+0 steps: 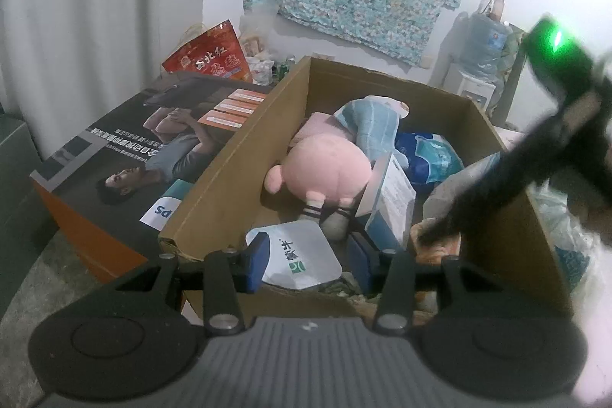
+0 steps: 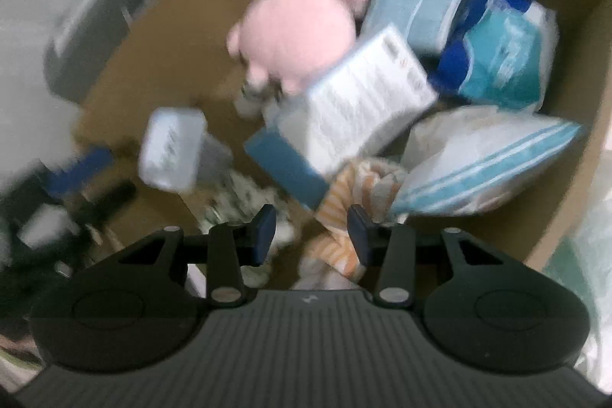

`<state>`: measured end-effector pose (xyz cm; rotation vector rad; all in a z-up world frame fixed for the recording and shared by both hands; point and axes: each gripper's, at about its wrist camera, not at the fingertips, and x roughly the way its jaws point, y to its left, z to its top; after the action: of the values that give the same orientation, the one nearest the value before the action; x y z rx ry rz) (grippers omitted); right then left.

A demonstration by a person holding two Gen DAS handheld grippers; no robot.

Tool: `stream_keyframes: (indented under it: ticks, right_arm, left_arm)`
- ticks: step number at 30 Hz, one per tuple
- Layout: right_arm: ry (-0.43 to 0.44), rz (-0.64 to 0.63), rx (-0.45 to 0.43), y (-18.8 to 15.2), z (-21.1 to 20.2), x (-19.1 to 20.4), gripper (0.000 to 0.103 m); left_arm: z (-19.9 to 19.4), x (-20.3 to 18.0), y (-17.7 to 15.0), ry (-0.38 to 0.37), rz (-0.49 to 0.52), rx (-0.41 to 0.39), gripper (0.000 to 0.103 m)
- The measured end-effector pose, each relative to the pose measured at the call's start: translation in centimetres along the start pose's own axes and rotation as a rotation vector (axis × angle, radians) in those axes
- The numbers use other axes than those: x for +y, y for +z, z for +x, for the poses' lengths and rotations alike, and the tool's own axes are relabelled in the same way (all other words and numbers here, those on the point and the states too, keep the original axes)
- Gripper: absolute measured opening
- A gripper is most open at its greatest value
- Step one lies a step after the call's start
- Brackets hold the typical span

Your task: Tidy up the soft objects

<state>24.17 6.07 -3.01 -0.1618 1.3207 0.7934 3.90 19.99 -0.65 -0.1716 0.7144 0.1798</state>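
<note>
A big cardboard box (image 1: 229,155) is filling the middle of both views, holding all the soft things. Largest among them, a pale pillow with blue stripes (image 2: 493,159) is lying at about three o'clock in the right wrist view, against the box wall. A pink plush toy (image 1: 325,171) is sitting near the centre of the left wrist view, with a light blue plush (image 1: 371,125) leaning at one o'clock from it. A blue and white packet (image 2: 367,102) is resting against the pink toy. An orange striped cloth (image 2: 352,213) is bunching at the near end of the box.

The right gripper (image 2: 311,230) is pointing steeply down with its jaws partly apart; the orange cloth is lying between them, seemingly against the right pad, though blur is hiding whether it is pinched. The left gripper (image 1: 308,262) is hanging over the near rim, jaws partly open and holding nothing, a white pouch (image 1: 298,255) lying just beyond them.
</note>
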Motion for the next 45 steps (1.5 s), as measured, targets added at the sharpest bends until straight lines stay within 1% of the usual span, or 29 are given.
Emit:
stream_keyframes:
  ticks: [3,5,7,9,11,12,13,15,17,19,23,26,27,28,30,32,33,34,37,38,39,40,41,42,43,45]
  right_arm:
    - [-0.022,0.001,-0.117,1.5,-3.2,-0.3,0.041]
    - [-0.045,-0.001,-0.155,2.4,-4.2,-0.6,0.041]
    - [-0.07,-0.011,-0.163,2.8,-3.9,-0.8,0.041]
    - [-0.078,-0.019,-0.128,2.9,-2.3,-0.9,0.041]
    - [-0.13,-0.067,-0.092,2.6,-0.5,-0.8,0.04]
    - [-0.153,-0.079,-0.067,2.4,0.4,-1.0,0.038]
    - [-0.152,-0.077,-0.023,2.3,1.4,-1.4,0.038]
    - [-0.163,-0.095,0.03,1.8,2.6,-1.5,0.038]
    - [-0.175,-0.137,0.054,1.5,2.8,-1.0,0.038]
    - [-0.175,-0.147,0.079,1.5,3.0,-0.6,0.038]
    - [-0.213,-0.185,0.114,1.4,4.2,0.3,0.041]
    - [-0.227,-0.202,0.137,1.6,5.0,0.7,0.041]
    - [-0.218,-0.188,0.133,1.8,4.9,0.7,0.041]
    - [-0.195,-0.163,0.111,2.2,4.6,0.6,0.041]
    - [-0.123,-0.118,0.018,3.0,2.8,0.3,0.041]
    - [-0.03,-0.083,-0.082,3.7,1.2,0.3,0.041]
    - [0.009,-0.067,-0.113,3.9,0.9,0.5,0.041]
    - [0.055,-0.052,-0.139,4.1,0.8,0.7,0.041]
    - [0.152,-0.028,-0.165,4.4,1.9,1.3,0.041]
    - [0.177,-0.017,-0.16,4.6,2.6,1.6,0.041]
    - [0.193,-0.007,-0.152,4.6,3.3,1.6,0.041]
    - [0.195,0.006,-0.138,4.7,4.1,1.5,0.041]
    - [0.173,0.012,-0.123,4.7,4.7,1.6,0.041]
    - [0.126,0.015,-0.101,4.6,5.4,1.6,0.038]
    - [0.093,0.027,-0.08,4.5,5.8,1.3,0.037]
    - [0.068,0.054,-0.059,4.2,6.0,0.8,0.037]
  left_arm:
    - [0.0,-0.1,0.0,0.002,0.008,0.002,0.046]
    - [0.0,-0.2,0.0,0.003,0.01,0.004,0.047]
    - [0.0,-0.2,0.0,0.001,0.007,0.002,0.047]
    - [0.0,-0.5,0.0,-0.002,0.005,-0.001,0.047]
    - [0.0,-0.7,0.0,-0.003,0.006,0.001,0.048]
    - [0.0,-0.8,0.0,-0.002,0.007,0.004,0.048]
    - [0.0,-0.9,-0.1,-0.002,0.008,0.007,0.048]
    - [-0.2,-1.0,-0.1,0.0,0.014,0.01,0.048]
    - [-0.3,-0.9,0.0,0.006,0.016,0.007,0.048]
    - [-0.3,-0.7,0.0,0.011,0.011,0.008,0.048]
    - [-0.2,-0.6,0.1,0.01,-0.002,0.014,0.048]
    - [-0.3,-1.0,0.0,0.005,0.002,0.014,0.051]
    - [-0.3,-1.1,0.0,0.003,0.003,0.014,0.052]
    - [-0.4,-1.2,-0.1,0.002,0.006,0.014,0.053]
    - [-0.5,-1.2,-0.1,0.0,0.009,0.011,0.058]
    - [-0.6,-1.5,-0.1,-0.006,0.014,0.01,0.064]
    - [-0.6,-1.6,-0.1,-0.009,0.018,0.01,0.068]
    - [-0.5,-1.9,-0.2,-0.011,0.025,0.011,0.07]
    - [-0.5,-2.6,-0.3,-0.012,0.043,0.017,0.08]
    - [-0.5,-2.8,-0.3,-0.013,0.05,0.017,0.082]
    - [-0.6,-3.0,-0.4,-0.015,0.055,0.016,0.085]
    - [-0.6,-3.1,-0.5,-0.016,0.059,0.014,0.088]
    - [-0.8,-3.2,-0.7,-0.017,0.064,0.009,0.089]
    - [-0.9,-3.3,-0.8,-0.016,0.068,0.004,0.089]
    - [-1.1,-3.3,-0.8,-0.015,0.073,-0.001,0.09]
    - [-1.5,-3.2,-1.0,-0.019,0.076,-0.012,0.091]
